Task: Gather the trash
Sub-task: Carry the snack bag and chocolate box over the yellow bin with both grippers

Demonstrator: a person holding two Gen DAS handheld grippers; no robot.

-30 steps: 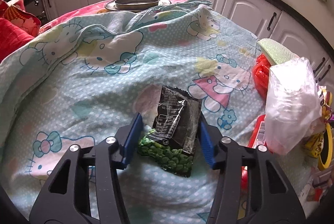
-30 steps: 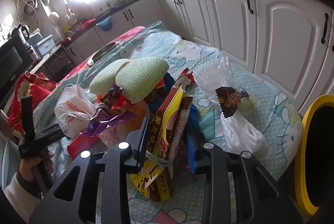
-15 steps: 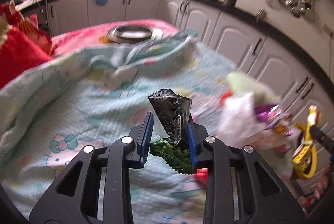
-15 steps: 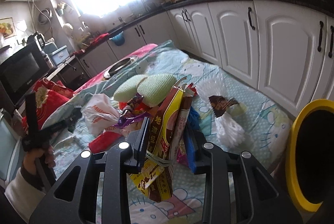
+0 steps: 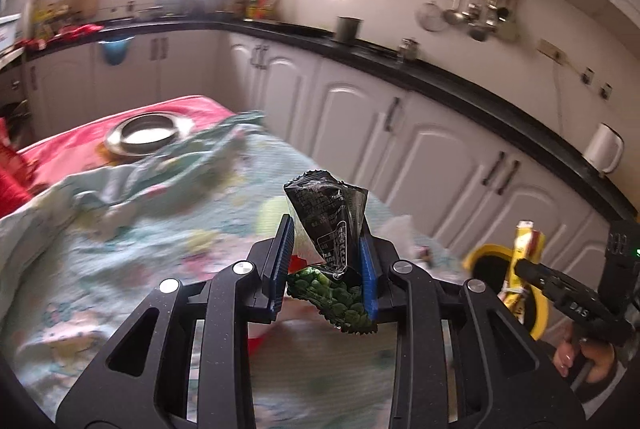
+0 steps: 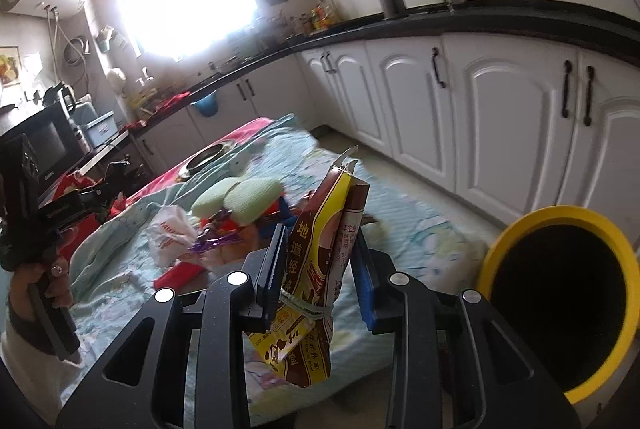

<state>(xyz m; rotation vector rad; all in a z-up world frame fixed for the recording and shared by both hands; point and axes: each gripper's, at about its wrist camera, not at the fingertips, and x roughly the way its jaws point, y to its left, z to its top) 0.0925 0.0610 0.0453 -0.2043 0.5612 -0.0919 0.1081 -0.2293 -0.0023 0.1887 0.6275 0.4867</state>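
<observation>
left wrist view: a crumpled black snack wrapper (image 5: 330,217) with a green pea print at its lower end is clamped between the blue pads of the left hand-held gripper (image 5: 326,265), jaws drawn narrow on it. the wrapper stands roughly upright and is held clear above the surface (image 5: 120,229), which is draped in a pale blue cartoon-print cloth; this part of the frame is blurred. at the far end of the surface a round metal tray (image 5: 146,135) rests on a red cloth. to the right, the right hand-held gripper (image 5: 524,269) carries a yellow and brown packet (image 5: 524,249), seen in front of a yellow-rimmed bin (image 5: 538,313).

right wrist view: the same yellow and brown packet (image 6: 320,269), printed with chinese characters and bound by a rubber band, is pinched between the pads of the right hand-held gripper (image 6: 320,269), jaws narrow, torn top edge upward. it hangs above the near edge of the surface (image 6: 420,229). the yellow-rimmed bin (image 6: 560,217) with a dark interior is just to the right, below the level of the packet. further back on the cloth lies a heap of remaining litter: a white plastic bag (image 6: 172,233), a purple wrapper (image 6: 216,241), a red packet (image 6: 178,275) and two pale green sponges (image 6: 240,197). at far left the person's left hand (image 6: 40,285) grips the handle of the left hand-held gripper. white cabinets (image 6: 500,117) under a black countertop line the right wall.
</observation>
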